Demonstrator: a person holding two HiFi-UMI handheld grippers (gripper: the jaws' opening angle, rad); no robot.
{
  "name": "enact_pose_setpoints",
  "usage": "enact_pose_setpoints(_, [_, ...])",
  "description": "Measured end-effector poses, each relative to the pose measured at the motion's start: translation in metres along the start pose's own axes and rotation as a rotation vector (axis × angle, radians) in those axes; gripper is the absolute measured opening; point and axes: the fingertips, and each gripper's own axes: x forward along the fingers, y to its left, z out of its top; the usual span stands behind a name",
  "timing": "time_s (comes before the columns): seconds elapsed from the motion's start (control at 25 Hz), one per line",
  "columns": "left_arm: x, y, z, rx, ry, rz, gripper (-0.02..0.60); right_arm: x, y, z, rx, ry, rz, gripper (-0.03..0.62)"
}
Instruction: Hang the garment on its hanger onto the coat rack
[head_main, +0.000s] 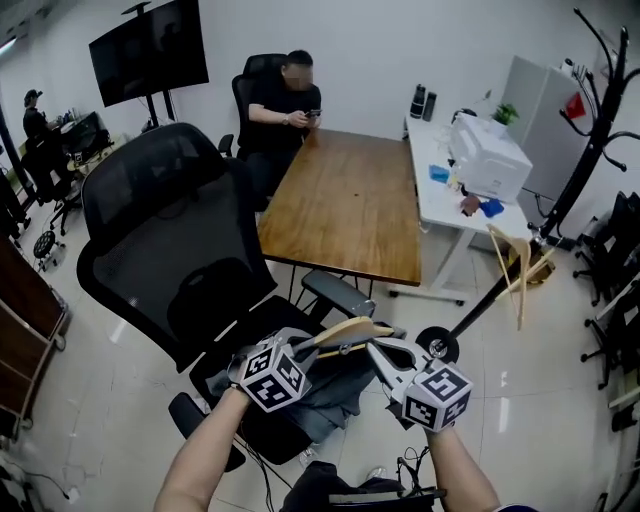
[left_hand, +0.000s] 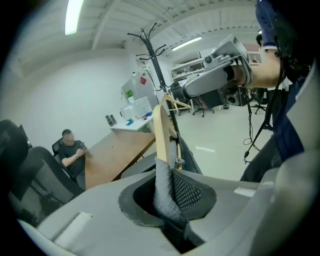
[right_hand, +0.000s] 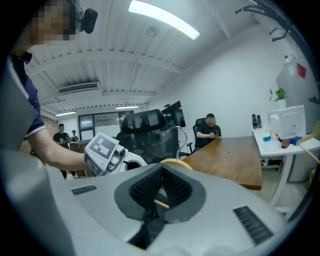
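Far left, toward 9 o'clock in the head view: black office chair (head_main: 165, 215), back upright. Just below centre, at 6 o'clock: left gripper (head_main: 318, 347), fingers narrow and clamped on the wooden hanger (head_main: 350, 330), a fold of the grey garment (head_main: 335, 392) pinched alongside the wood. Rest of the garment drooping beneath the hanger, over the chair seat. Immediately right, at 5 o'clock: right gripper (head_main: 380, 352), fingers nearly together, gripping the hanger's thin lower bar, metal hook curving up beyond them. Behind, at 12 o'clock: brown desk (head_main: 345, 205) with a seated person (head_main: 285, 110) at its far end. At 2 o'clock: white desk (head_main: 440, 195) carrying a printer (head_main: 490, 155). Far right, at 3 o'clock: black coat rack (head_main: 575, 180), well apart from the held hanger, with a bare second hanger (head_main: 518, 268) beside its pole.
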Motion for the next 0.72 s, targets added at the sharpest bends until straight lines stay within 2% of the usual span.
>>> enact_pose_setpoints(0.16, [0.0,-0.014,0.057,0.017,-0.058,-0.003,0.066,-0.053,-0.018,0.018,-0.019,-0.061,-0.062,0.0])
enact_pose_setpoints(0.44, [0.003,-0.051,0.162,0.099,-0.119,0.011,0.066,-0.163,-0.05,0.04,-0.049,-0.159,-0.182,0.0])
enact_pose_setpoints(0.72, [-0.002,-0.082,0.28,0.1,-0.261,-0.016,0.066,-0.27,-0.081,0.051,-0.08,-0.229,-0.3,0.0])
